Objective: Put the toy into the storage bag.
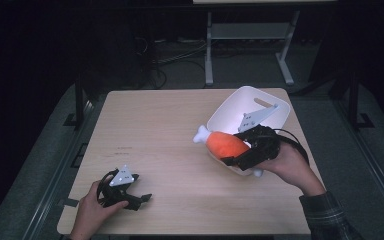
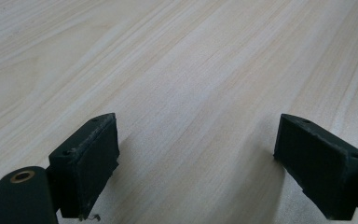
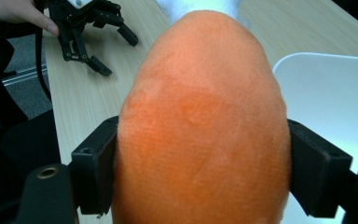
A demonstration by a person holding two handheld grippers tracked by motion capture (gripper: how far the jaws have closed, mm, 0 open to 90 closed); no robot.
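Right gripper (image 1: 240, 152) clamped on orange plush drumstick (image 1: 224, 143) at fat end — held above near rim of white basin (image 1: 230, 107), white bone tip pointing out over table (image 1: 155, 130), likely mid-transfer. Left gripper (image 1: 139, 199) spread wide, nothing between jaws — parked low at table's near edge, clear of work.

I see the plush orange drumstick with its white bone end (image 1: 223, 143) held level, clamped above the desk's right side, beside the tilted white plastic basin (image 1: 240, 107).

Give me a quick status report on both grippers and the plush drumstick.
Right gripper shut on orange plush drumstick, held at the white bin's near rim. Left gripper open, empty, low over the table. Nothing in the way.
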